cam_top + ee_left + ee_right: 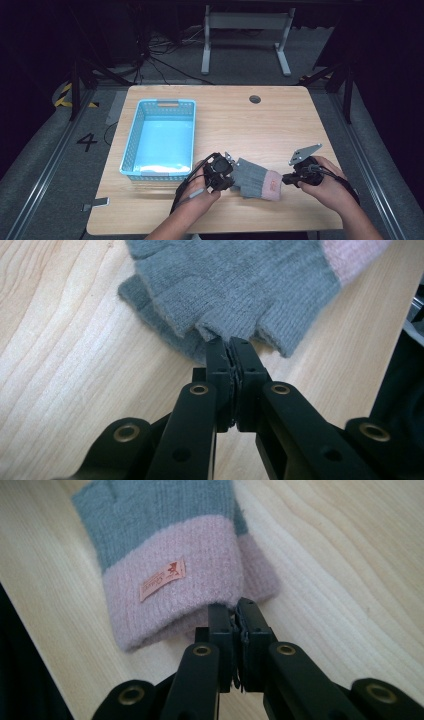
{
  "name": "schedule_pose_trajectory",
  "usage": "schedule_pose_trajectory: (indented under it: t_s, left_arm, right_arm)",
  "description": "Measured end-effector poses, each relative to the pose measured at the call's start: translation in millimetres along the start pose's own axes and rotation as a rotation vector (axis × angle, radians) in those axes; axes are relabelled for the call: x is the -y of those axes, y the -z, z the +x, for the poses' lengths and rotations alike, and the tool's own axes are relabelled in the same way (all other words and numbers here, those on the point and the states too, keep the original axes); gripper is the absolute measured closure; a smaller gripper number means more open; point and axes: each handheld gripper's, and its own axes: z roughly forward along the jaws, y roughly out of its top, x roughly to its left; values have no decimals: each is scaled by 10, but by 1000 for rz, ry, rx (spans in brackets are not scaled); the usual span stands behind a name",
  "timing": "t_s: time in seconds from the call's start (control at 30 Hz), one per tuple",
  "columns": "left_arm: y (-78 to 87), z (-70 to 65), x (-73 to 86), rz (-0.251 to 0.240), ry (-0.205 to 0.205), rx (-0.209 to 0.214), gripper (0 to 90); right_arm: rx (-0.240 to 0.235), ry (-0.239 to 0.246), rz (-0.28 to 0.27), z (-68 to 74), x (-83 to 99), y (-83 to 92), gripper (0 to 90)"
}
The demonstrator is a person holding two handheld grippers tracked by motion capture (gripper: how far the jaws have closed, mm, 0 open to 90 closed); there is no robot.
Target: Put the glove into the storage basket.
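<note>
A grey knit fingerless glove [255,179] with a pink cuff lies near the table's front edge, on top of a second matching one. My left gripper [233,170] is at its finger end. In the left gripper view the jaws [230,347] are shut, pinching the grey finger edge of the glove [240,285]. My right gripper [285,179] is at the cuff end. In the right gripper view its jaws [235,609] are closed on the rim of the pink cuff [170,585], which carries a small orange label. The glove rests flat on the wood between the two grippers.
A light blue plastic basket [131,137] stands empty on the table's left half, just beyond my left hand. A round cable hole [255,99] sits near the far edge. A small grey item [97,203] lies at the front left corner.
</note>
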Motion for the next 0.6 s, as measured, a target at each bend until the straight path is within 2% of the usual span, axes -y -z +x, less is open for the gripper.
schedule_pose_trajectory:
  t_s: [0.33, 0.37, 0.43, 0.6]
  left_arm:
    - [19, -78, 17, 24, -6, 10, 881]
    - [20, -78, 14, 27, -17, 13, 881]
    - [11, -100, 10, 25, -11, 14, 881]
    - [-22, -104, -3, 44, -26, 22, 881]
  right_arm:
    - [3, -11, -26, -84, -66, -28, 876]
    - [3, -9, -27, -96, -67, -33, 876]
    - [10, -18, -29, -116, -69, -44, 877]
    - [6, -32, -29, -153, -60, -71, 877]
